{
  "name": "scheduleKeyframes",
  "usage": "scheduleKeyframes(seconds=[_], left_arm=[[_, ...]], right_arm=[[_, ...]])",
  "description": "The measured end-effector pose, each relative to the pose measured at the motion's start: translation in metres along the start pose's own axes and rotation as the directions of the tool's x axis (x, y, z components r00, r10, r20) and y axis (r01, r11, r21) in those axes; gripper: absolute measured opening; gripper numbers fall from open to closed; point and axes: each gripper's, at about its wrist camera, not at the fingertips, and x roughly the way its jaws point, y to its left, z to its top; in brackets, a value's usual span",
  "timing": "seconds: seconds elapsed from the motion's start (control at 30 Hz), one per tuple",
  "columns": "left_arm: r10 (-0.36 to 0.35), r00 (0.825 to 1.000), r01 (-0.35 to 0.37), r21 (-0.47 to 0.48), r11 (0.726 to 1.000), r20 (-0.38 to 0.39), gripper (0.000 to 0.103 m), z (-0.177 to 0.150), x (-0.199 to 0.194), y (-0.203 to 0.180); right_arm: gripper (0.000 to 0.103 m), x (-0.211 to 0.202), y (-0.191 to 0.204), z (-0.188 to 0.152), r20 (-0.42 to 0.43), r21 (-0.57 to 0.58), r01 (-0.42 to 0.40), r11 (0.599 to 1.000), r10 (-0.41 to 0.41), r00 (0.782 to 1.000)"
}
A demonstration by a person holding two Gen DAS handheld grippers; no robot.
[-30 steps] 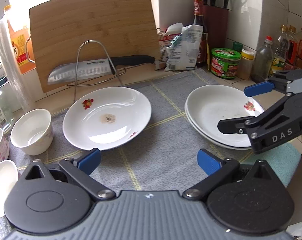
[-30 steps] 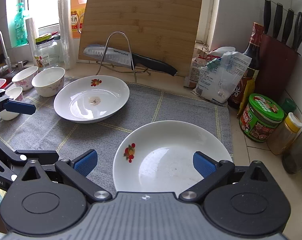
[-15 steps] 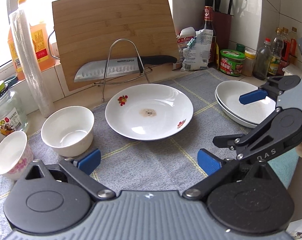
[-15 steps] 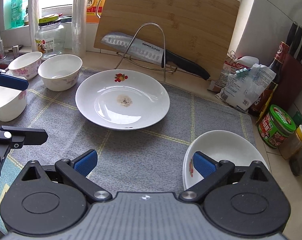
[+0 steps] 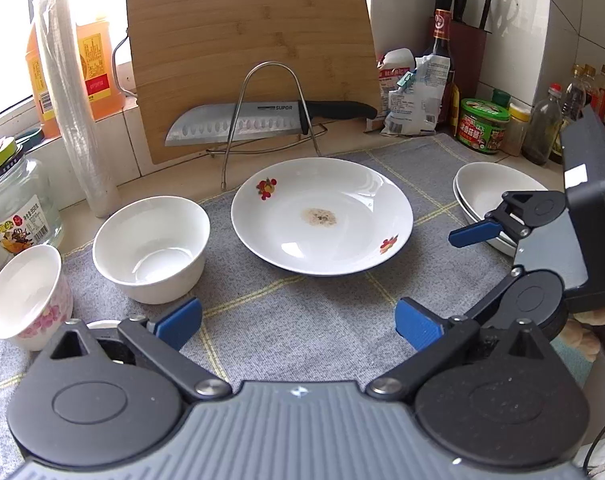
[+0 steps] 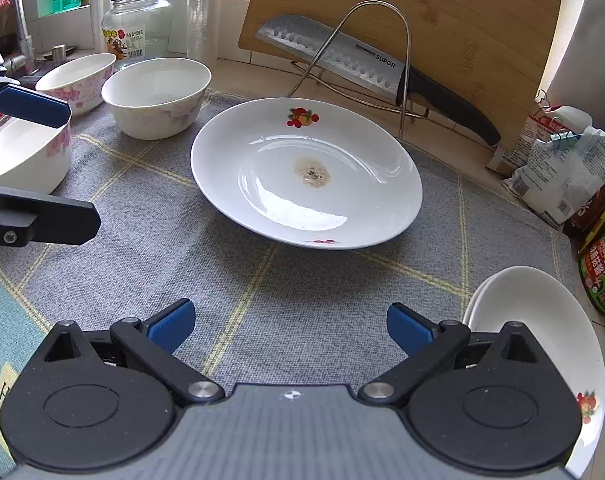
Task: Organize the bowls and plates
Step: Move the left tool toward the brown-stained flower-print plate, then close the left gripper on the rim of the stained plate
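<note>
A white plate (image 5: 322, 216) with fruit prints and a brown stain in its middle lies on the grey mat (image 5: 302, 320). My left gripper (image 5: 298, 322) is open and empty, short of this plate. To its left stand a plain white bowl (image 5: 150, 248) and a pink-flowered bowl (image 5: 26, 304). A third bowl (image 6: 22, 156) sits close by the left gripper's fingers. My right gripper (image 6: 290, 326) is open and empty over the mat, facing the stained plate (image 6: 306, 172). Two stacked plates (image 6: 542, 320) lie at its right.
A bamboo cutting board (image 5: 246, 52) leans at the back behind a wire rack (image 5: 270, 120) holding a large knife (image 5: 262, 118). Jars, bottles and bags (image 5: 414, 92) crowd the right wall. A glass jar (image 5: 14, 204), a plastic roll and an oil bottle stand at left.
Both grippers have swung left, still open. The stacked plates have slid to the right edge of both views; the stained plate is now central, and the bowls have come into closer view.
</note>
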Motion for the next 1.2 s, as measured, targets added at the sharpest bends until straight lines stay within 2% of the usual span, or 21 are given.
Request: scheduleKeyframes(seconds=[0.13,0.33,0.4,0.6,0.87,1.2], left_arm=[[0.005,1.0,-0.004,0.038,0.999,-0.023,0.102,0.009,0.01,-0.002],[-0.018,0.998,0.024,0.079,0.997,-0.067,0.102,0.022,0.025,-0.003],[-0.028,0.996,0.035,0.075,0.997,-0.086,0.102,0.029,0.031,-0.003],[-0.068,0.992,0.074,0.06,0.995,-0.109,0.102,0.052,0.043,0.002],[-0.061,0.987,0.067,0.037,0.997,-0.151,0.102,0.087,0.071,0.013],[-0.112,0.964,0.112,-0.017,0.994,-0.241,0.102,0.119,0.124,0.031]], right_arm=[[0.103,0.015,-0.006,0.0,0.007,-0.015,-0.005,1.0,0.005,1.0],[0.103,0.026,-0.019,0.002,0.016,0.04,-0.085,0.996,0.085,0.996],[0.103,0.028,-0.022,0.002,0.02,0.062,-0.097,0.993,0.096,0.995],[0.103,0.032,-0.02,0.004,0.036,0.034,-0.115,0.993,0.113,0.993],[0.103,0.038,-0.021,0.007,0.064,0.036,-0.114,0.993,0.111,0.992],[0.103,0.037,-0.022,0.005,0.085,0.024,-0.121,0.992,0.118,0.989]])
